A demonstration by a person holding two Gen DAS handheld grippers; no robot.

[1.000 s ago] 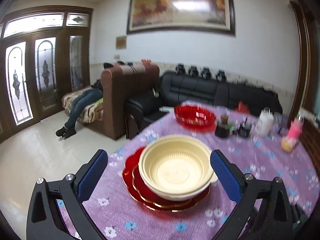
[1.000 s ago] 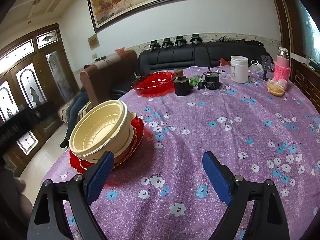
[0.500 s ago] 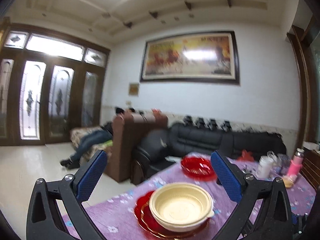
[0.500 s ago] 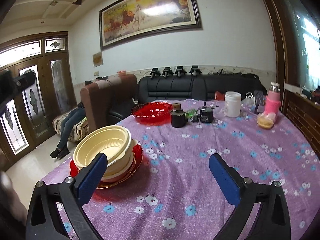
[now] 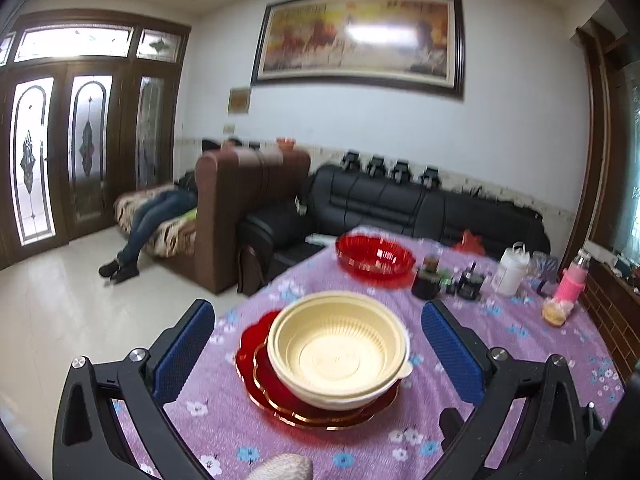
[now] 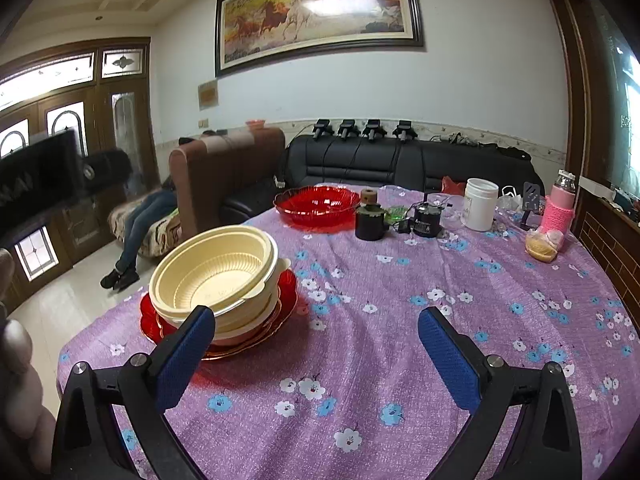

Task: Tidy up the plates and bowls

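Both claws, left (image 5: 318,344) and right (image 6: 316,354), spread wide, empty. Cream bowls (image 6: 216,270) hide most of red plates (image 6: 286,292).

The cream bowls (image 5: 338,354) (image 6: 216,272) sit in a stack, one inside the other, open side up. They are round and pale yellow, with ridges on the inside wall. In the right wrist view the top bowl leans a little to one side. The stack sits on red plates (image 5: 256,364) (image 6: 286,286) with wavy gold edges. The plates lie flat on the purple flowered cloth near the table's edge. Far behind them, well apart, 1 red see-through bowl (image 5: 374,254) (image 6: 318,202) stands alone, also open side up.
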